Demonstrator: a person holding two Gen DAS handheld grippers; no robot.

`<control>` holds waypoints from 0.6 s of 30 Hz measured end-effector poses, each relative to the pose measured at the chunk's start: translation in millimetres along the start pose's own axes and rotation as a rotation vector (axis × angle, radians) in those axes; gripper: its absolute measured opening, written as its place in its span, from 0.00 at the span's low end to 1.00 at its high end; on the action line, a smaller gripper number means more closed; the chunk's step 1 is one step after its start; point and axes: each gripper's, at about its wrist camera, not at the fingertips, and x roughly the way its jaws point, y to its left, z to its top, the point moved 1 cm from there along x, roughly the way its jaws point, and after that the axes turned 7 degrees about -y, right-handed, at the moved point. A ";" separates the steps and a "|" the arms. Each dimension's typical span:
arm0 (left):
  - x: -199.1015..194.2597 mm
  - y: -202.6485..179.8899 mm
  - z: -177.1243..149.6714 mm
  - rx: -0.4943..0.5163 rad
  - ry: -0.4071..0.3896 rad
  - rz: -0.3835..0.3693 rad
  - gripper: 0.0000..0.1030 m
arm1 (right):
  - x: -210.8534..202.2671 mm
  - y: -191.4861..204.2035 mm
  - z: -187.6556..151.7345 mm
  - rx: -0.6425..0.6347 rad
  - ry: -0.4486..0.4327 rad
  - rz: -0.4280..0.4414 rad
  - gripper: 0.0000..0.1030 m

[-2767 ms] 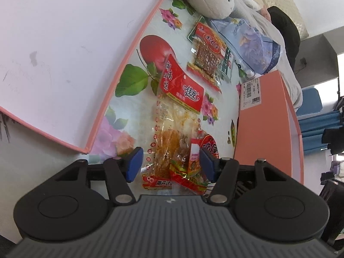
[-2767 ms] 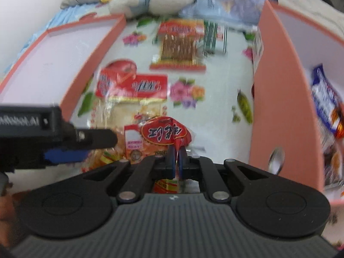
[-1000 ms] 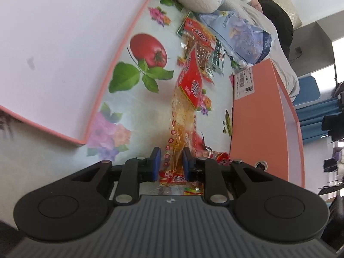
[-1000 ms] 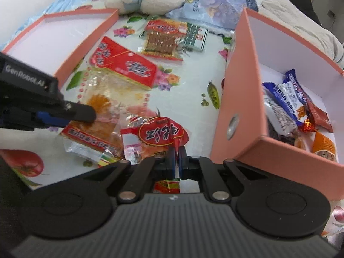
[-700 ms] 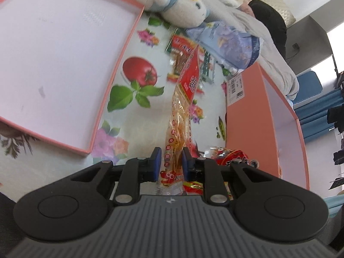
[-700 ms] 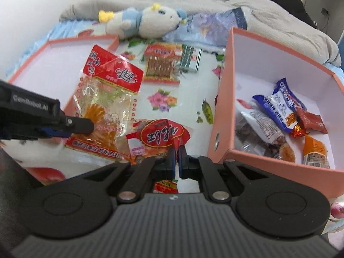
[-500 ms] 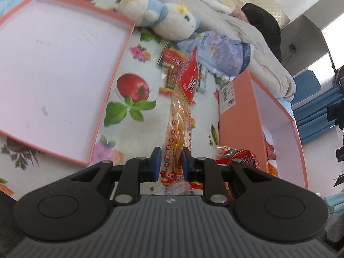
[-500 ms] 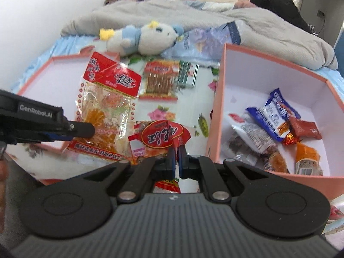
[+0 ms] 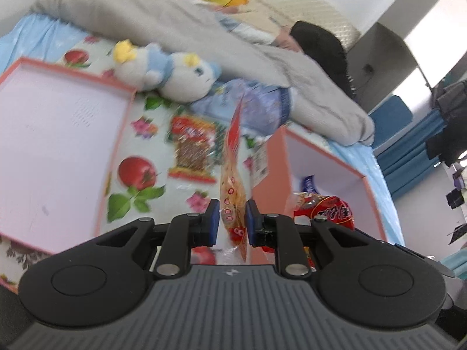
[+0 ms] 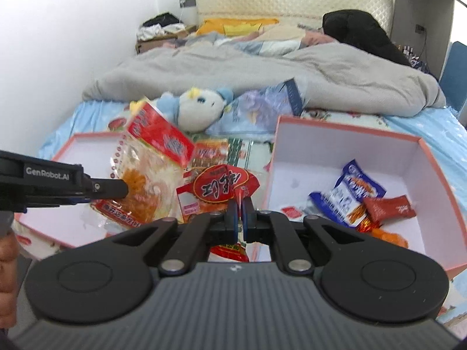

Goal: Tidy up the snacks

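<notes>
- Pink box, right half of the right-wrist frame, open top; it already holds several wrapped snacks on its floor; I judge both packets I carry are bound for it; risk: its near wall stands between my grippers and the opening, so a low carry could knock the wall or catch a dangling packet on the rim.
- Pink lid, left of the left-wrist frame, lying open-side up; my long packet hangs in front of it in the right-wrist view; a drop here could land in the wrong container.
- Long clear packet with red header, centre-left of the right-wrist frame; off the bedspread, held by one lower corner; in the left-wrist view it stands edge-on between the blue pads; left gripper is clenched on it, its jaws having just been closing; risk: a corner grip on slick film may let it swing, twist or slip out.
- Round red packet, centre of the right-wrist frame; right gripper pinched tight on its lower edge; it is lifted just left of the box wall; risk: the two packets hang close and could tangle or brush each other.
- Flat red snack packet lying by the plush toy, upper centre; not yet collected.
</notes>
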 end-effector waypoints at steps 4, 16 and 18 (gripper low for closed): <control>-1.0 -24.2 11.4 0.031 -0.026 -0.036 0.06 | -7.9 -12.7 11.6 0.017 -0.035 -0.015 0.06; 36.5 -16.5 -8.0 -0.014 0.047 -0.031 0.06 | -0.9 -71.1 0.0 0.092 -0.007 -0.119 0.06; 45.1 -7.1 -16.4 -0.020 0.064 -0.009 0.06 | 2.6 -80.4 -5.3 0.104 0.004 -0.140 0.06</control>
